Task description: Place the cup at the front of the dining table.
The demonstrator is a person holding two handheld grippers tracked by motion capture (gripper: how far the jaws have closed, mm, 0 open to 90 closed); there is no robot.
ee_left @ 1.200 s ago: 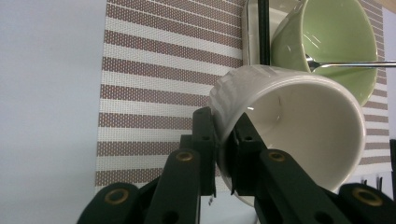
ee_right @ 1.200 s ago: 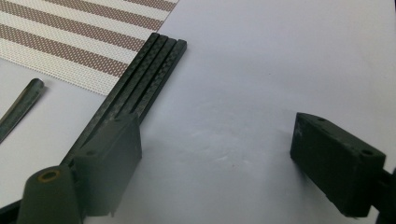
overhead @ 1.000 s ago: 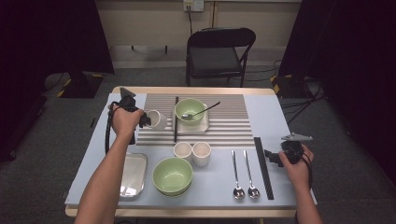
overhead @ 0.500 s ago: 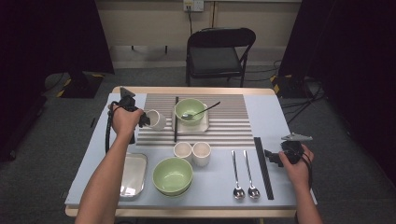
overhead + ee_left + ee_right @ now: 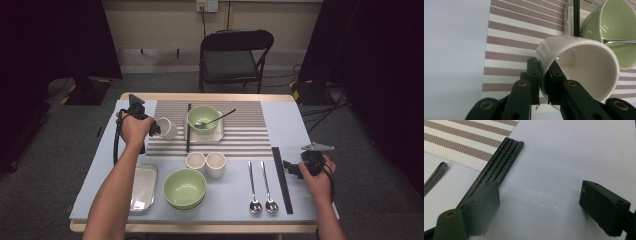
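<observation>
On the striped mat, at its left edge, the left gripper pinches the wall of a white cup, one jaw inside and one outside; the cup is tipped on its side, its mouth toward the green bowl just beside it; far over on the right of the table, the right gripper sits wide open, holding nothing, next to black chopsticks.
</observation>
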